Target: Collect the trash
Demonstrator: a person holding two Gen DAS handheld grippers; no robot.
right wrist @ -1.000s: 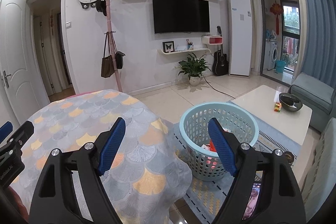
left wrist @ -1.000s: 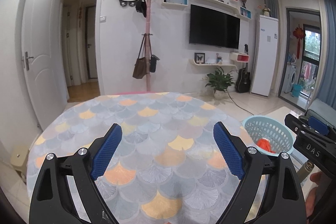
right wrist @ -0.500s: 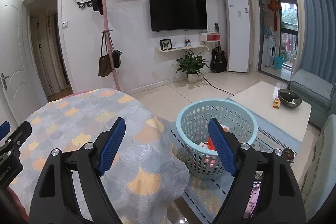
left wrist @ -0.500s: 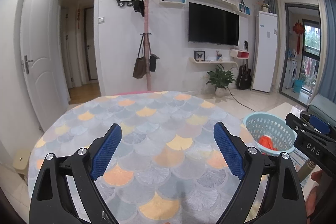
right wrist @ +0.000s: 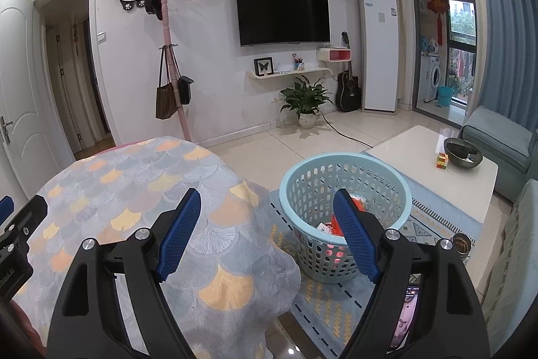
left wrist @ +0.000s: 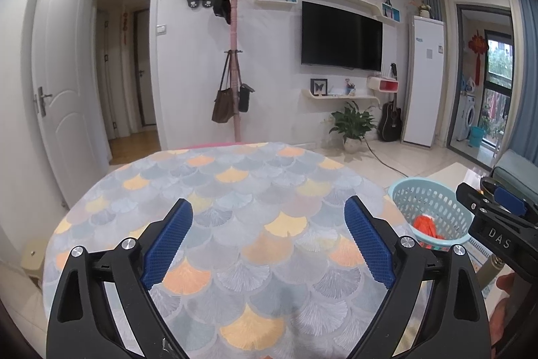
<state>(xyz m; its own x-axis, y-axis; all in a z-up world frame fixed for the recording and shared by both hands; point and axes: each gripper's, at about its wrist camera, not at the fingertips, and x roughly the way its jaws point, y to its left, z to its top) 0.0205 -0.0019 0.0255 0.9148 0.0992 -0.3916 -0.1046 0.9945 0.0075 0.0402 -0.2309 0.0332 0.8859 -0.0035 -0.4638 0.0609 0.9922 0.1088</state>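
The table (left wrist: 235, 190), draped in a scale-pattern cloth, is seen bare of trash, and the light-blue basket (right wrist: 346, 190) on the rug just beside its edge already holds orange and white trash (right wrist: 331, 224), so collection is judged nearly or fully done. Open floor lies beyond the basket. Left gripper (left wrist: 269, 234) and right gripper (right wrist: 267, 224) are spread wide, nothing held.

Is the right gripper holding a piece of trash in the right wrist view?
No, the right gripper is open with nothing between its blue pads, and the trash lies inside the blue basket on the floor.
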